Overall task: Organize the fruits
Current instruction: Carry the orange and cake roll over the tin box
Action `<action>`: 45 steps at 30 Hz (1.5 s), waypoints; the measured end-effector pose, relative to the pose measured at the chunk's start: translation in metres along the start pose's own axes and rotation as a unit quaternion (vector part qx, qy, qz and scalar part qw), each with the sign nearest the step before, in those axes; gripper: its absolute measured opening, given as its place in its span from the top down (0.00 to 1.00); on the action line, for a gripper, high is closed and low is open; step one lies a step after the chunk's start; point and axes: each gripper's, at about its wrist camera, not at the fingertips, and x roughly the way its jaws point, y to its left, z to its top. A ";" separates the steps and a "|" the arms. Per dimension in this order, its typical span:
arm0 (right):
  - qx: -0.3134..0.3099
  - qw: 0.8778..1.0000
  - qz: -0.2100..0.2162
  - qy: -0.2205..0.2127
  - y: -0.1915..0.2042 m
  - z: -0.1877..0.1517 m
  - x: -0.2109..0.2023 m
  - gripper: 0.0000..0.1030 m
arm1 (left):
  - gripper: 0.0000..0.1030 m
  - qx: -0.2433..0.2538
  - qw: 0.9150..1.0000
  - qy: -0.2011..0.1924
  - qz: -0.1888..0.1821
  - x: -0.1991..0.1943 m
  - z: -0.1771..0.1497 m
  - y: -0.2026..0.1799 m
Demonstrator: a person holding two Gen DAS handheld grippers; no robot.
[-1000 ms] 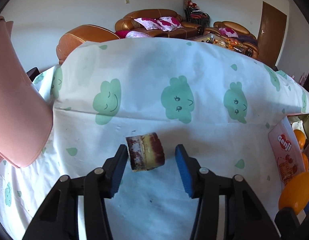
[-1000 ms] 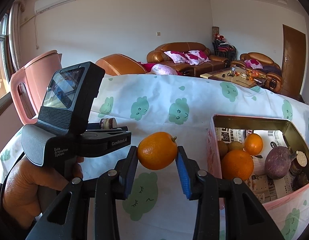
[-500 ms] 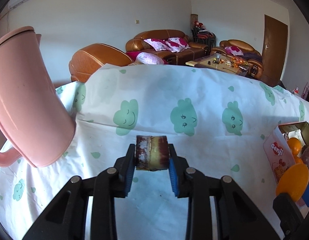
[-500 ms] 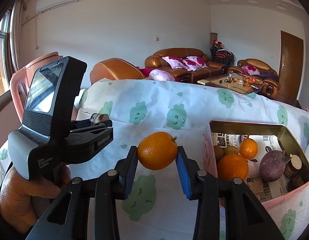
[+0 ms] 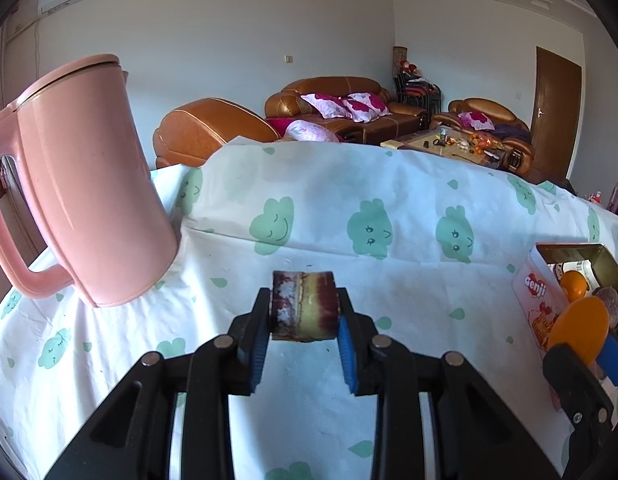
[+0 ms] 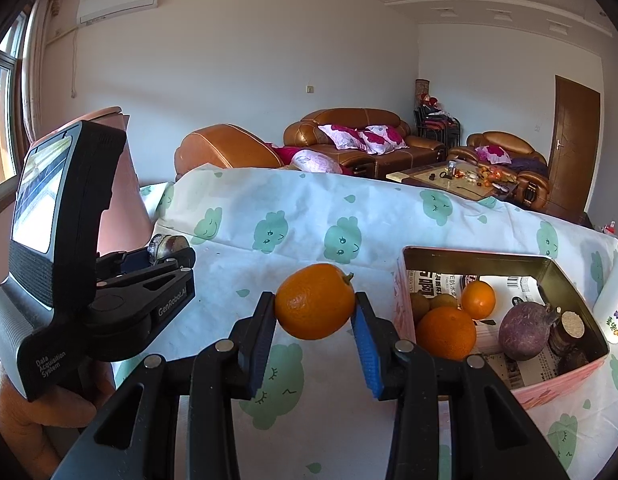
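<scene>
My left gripper point(image 5: 303, 322) is shut on a short dark-red and yellow sugarcane piece point(image 5: 303, 306), lifted off the cloud-print tablecloth point(image 5: 349, 216). In the right wrist view that same gripper point(image 6: 165, 256) sits at the left, the cane end showing at its tips. My right gripper point(image 6: 315, 320) is shut on an orange point(image 6: 315, 302), held above the cloth just left of the pink tin box point(image 6: 549, 384). The box holds oranges point(image 6: 447, 332), kiwis, a purple round fruit point(image 6: 525, 330) and cane pieces point(image 6: 567, 330).
A tall pink jug point(image 5: 85, 184) stands at the table's left. A white cup with a cartoon print point(image 6: 617, 300) stands right of the box. A person's hand point(image 6: 33, 404) grips the left gripper's handle. Brown sofas and a coffee table lie beyond the table.
The left gripper closed on the sugarcane piece, lifted it off the cloth and tilted up. The right gripper kept its hold on the orange almost in place.
</scene>
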 end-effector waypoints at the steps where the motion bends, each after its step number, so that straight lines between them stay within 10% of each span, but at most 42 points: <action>1: 0.001 1.000 0.000 0.000 -0.001 -0.001 -0.001 0.61 | 0.69 0.000 1.000 0.000 0.000 -0.001 -0.001 -0.001; 45: 0.022 0.998 -0.055 -0.017 -0.102 -0.018 -0.051 0.61 | 0.69 0.048 0.995 -0.022 -0.079 -0.054 -0.024 -0.110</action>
